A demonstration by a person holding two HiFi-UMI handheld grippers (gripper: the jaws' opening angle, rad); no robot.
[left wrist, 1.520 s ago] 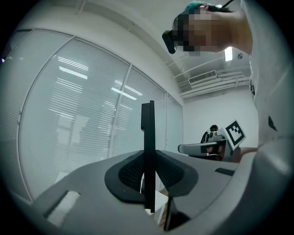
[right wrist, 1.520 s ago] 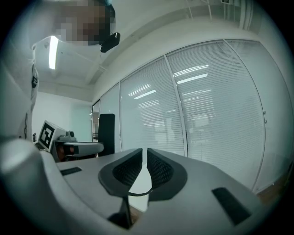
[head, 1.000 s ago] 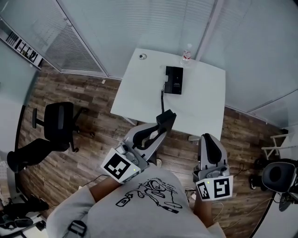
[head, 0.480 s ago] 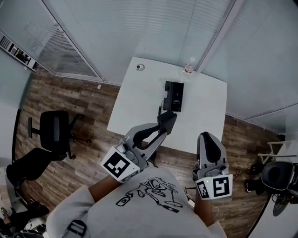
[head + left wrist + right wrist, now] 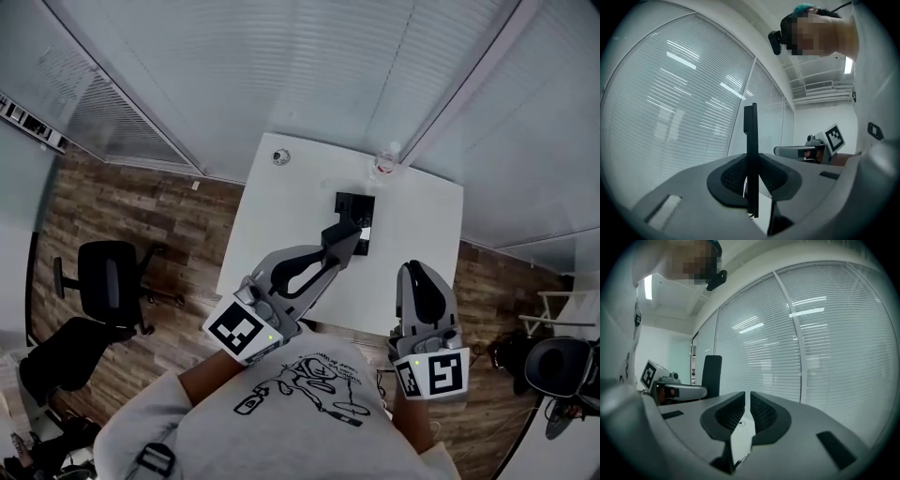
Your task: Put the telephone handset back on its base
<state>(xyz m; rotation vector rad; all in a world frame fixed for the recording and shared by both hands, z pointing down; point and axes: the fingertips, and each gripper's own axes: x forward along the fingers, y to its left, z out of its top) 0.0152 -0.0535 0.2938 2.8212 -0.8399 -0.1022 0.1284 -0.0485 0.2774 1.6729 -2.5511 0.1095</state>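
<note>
The left gripper [image 5: 330, 255] is clamped tight on the black telephone handset [image 5: 341, 238], which the left gripper view shows edge-on as a thin dark slab pinched between the pads. The handset hangs over the white table [image 5: 281, 220], and its far end overlaps the near left corner of the black base [image 5: 359, 208], which lies at twelve o'clock from it; whether the two touch I cannot tell. At four o'clock from the left gripper, the right gripper [image 5: 420, 274] has its jaws drawn together to a narrow slit with nothing between them. A water bottle [image 5: 385, 161] stands at one o'clock from the base, and an office chair [image 5: 111, 279] sits on the wooden floor [image 5: 141, 211] at nine o'clock
</note>
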